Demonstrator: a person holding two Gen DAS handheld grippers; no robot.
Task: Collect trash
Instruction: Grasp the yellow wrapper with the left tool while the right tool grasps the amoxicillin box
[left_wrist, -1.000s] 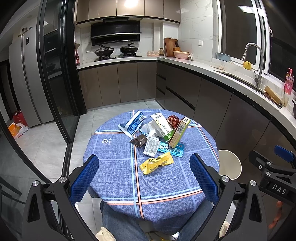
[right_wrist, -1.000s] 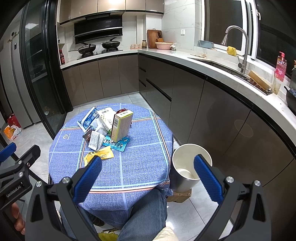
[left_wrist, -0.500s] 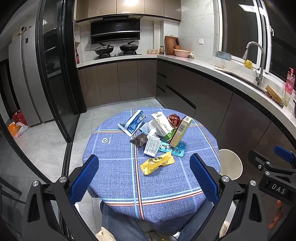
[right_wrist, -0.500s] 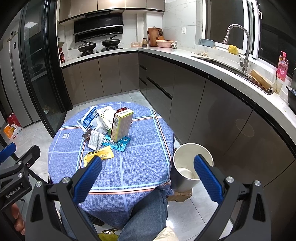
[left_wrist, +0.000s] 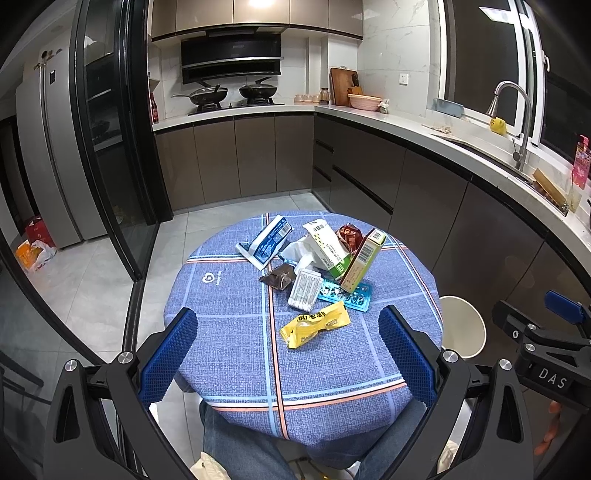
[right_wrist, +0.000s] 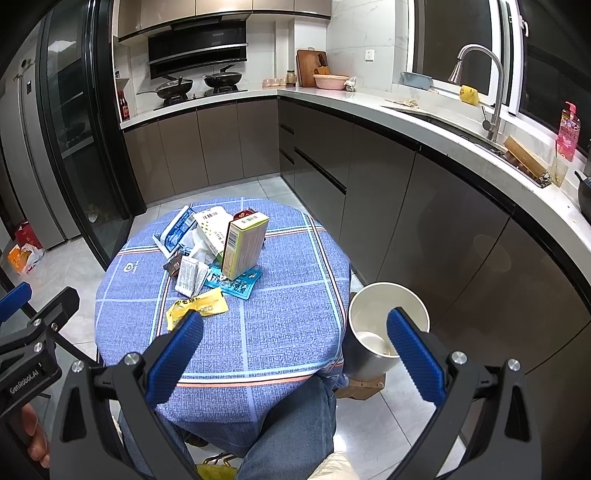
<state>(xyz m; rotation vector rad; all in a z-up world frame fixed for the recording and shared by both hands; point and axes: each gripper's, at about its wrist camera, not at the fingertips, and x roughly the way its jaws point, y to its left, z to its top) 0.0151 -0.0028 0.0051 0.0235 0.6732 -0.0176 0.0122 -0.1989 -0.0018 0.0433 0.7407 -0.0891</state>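
Note:
A heap of trash lies on a small round table with a blue checked cloth (left_wrist: 229, 354): a yellow wrapper (left_wrist: 314, 324), a white sachet (left_wrist: 306, 288), a teal blister pack (left_wrist: 347, 295), a green and yellow box (left_wrist: 364, 258), a brown wrapper (left_wrist: 279, 277) and a blue and white packet (left_wrist: 266, 242). The box (right_wrist: 245, 243) and yellow wrapper (right_wrist: 197, 307) also show in the right wrist view. A white bin (right_wrist: 386, 325) stands on the floor right of the table. My left gripper (left_wrist: 288, 354) hangs open above the table's near edge. My right gripper (right_wrist: 293, 350) is open too, holding nothing.
Dark kitchen cabinets and a counter with a sink tap (left_wrist: 517, 110) curve round the back and right. A glass door frame (left_wrist: 122, 155) stands at the left. A person's jeans-clad legs (right_wrist: 291, 428) sit under the near table edge. Grey tiled floor (left_wrist: 74, 288) surrounds the table.
Both views have tilted slightly, so the table sits a little lower in frame. The trash has not moved and both grippers stay open.

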